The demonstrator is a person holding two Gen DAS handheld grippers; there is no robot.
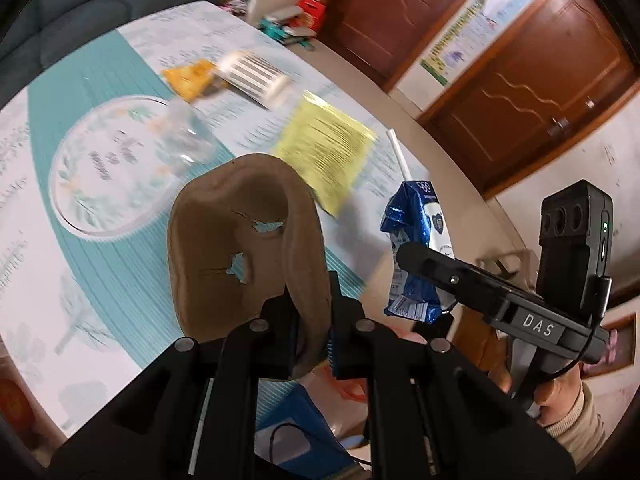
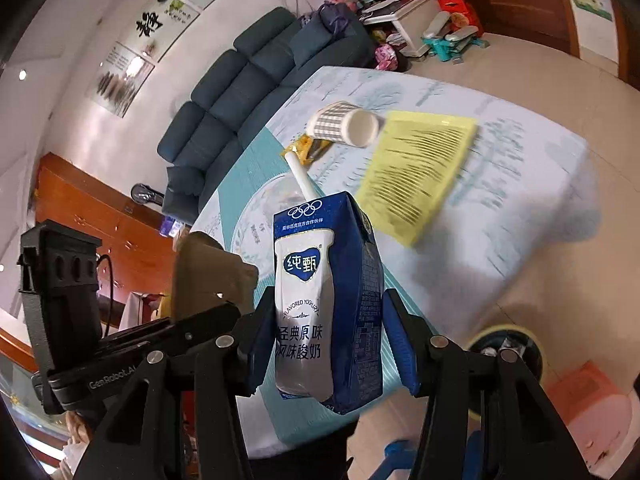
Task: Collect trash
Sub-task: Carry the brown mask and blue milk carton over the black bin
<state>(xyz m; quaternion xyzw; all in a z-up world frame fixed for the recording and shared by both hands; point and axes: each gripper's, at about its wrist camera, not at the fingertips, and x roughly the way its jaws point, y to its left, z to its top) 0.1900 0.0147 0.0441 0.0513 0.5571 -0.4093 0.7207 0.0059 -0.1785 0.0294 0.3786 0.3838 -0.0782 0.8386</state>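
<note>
Carton writing: the blue and white yogurt carton [image 2: 326,304] with a white straw [image 2: 301,176] carries the five Olympic rings, "纯甄", "FLAVORED YOGURT" and "经典原味 风味酸奶".
Gripper markings: "DAS" is printed on the right gripper's body in the left wrist view; "GenRobot.AI" on the left gripper's body in the right wrist view.
Right gripper [image 2: 325,340]: jaws stand wide, blue pads pressed on both sides of the carton, which is held upright, off the tablecloth.
Left gripper [image 1: 310,344]: jaws nearly closed, pinching the lower edge of a torn brown moulded-pulp cup holder [image 1: 244,248], lifted above the table.
Hand: a hand [image 1: 560,396] in a beige sleeve grips the right gripper's handle.
Table [image 2: 520,216]: teal and white printed tablecloth.
Far edge: a grey-striped white paper cup [image 2: 344,124] lies on its side, an orange snack wrapper [image 2: 306,148] beside it.
Right side: a yellow printed paper sheet [image 2: 416,176] lies flat next to the cup.
Centre: a clear plastic cup [image 1: 186,140], blurred.
</note>
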